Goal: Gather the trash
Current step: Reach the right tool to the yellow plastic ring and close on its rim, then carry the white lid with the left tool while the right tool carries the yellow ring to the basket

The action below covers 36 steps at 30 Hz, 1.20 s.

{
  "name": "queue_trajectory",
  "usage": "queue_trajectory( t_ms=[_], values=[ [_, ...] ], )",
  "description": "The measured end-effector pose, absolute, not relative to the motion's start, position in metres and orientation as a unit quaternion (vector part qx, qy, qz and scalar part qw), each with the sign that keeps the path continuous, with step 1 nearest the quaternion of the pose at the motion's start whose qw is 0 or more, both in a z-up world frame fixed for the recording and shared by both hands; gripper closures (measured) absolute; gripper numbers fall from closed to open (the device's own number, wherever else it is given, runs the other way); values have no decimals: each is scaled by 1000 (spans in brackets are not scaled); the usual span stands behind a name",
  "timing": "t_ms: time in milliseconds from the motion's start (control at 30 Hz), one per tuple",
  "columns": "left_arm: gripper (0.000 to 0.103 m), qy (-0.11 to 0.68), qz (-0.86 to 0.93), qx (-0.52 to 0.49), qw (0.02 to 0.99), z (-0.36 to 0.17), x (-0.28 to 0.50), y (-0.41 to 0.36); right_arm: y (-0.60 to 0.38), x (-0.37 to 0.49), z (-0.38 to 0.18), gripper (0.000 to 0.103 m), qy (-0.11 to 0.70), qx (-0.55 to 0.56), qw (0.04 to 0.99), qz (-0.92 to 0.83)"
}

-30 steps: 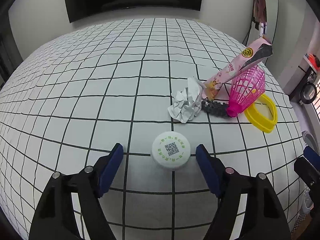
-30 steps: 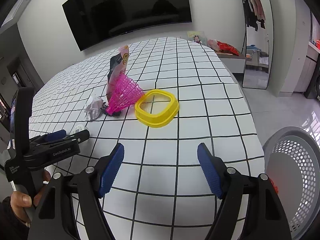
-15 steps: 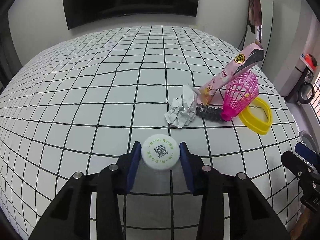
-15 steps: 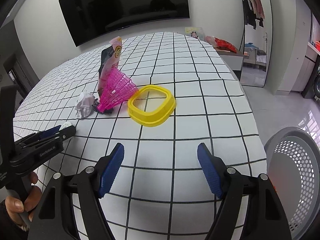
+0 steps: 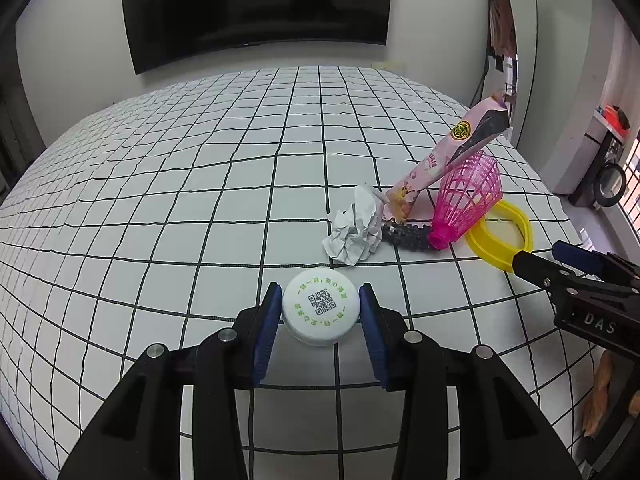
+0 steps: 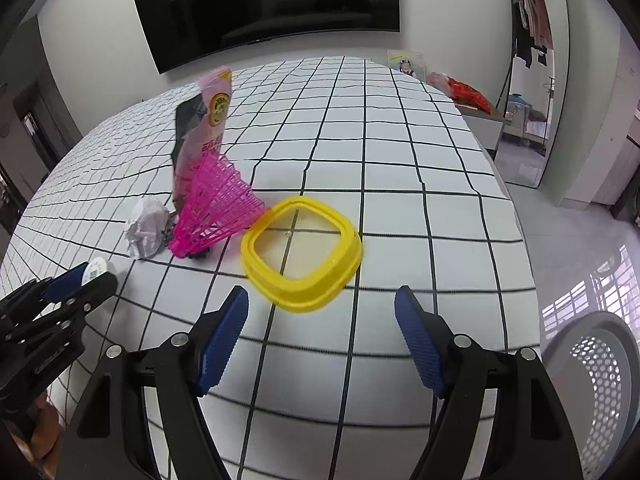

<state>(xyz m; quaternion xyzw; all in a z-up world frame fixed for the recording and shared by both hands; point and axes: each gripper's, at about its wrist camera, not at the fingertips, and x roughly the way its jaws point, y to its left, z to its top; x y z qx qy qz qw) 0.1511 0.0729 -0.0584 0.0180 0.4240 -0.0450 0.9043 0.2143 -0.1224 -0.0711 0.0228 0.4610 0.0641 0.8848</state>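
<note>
The left gripper [image 5: 320, 312] has just closed on the white cap [image 5: 320, 307], near on the table [image 5: 160, 200]. The right gripper [image 6: 320, 328] gapes wide, empty, before the yellow ring [image 6: 302, 252]. Crumpled paper [image 5: 354, 232] lies just beyond the cap.

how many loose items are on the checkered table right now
6: a white cap between the left gripper's pads, crumpled paper, a pink wrapper, a black strip, a pink shuttlecock, and a yellow ring. Smaller bits may hide behind the pile.

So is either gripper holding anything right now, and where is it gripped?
The left gripper pinches the white cap by its opposite side edges. The right gripper is open and holds nothing.
</note>
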Motion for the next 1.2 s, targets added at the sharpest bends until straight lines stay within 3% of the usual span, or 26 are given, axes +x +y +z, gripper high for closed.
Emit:
queue_trajectory(
  t_ms=[67,267,733,800,867,1200],
  values=[
    [64,422,-46,17,905,-57,149,74,-122,220,-73,24,464,27,883,71],
    [64,421,-51,14,906,-54,146,78,-121,234,-78,21,473,29,876,91],
    [64,427,-55,11,903,-54,143,78,-112,257,-82,21,471,-11,880,62],
    [64,427,-55,11,902,-55,144,78,-113,256,-83,22,469,-8,881,64],
    [64,429,-54,11,902,-55,145,77,-113,254,-81,32,465,-10,883,67],
    [64,431,-55,11,901,-56,149,76,-119,228,-79,34,467,7,882,63]
  ],
)
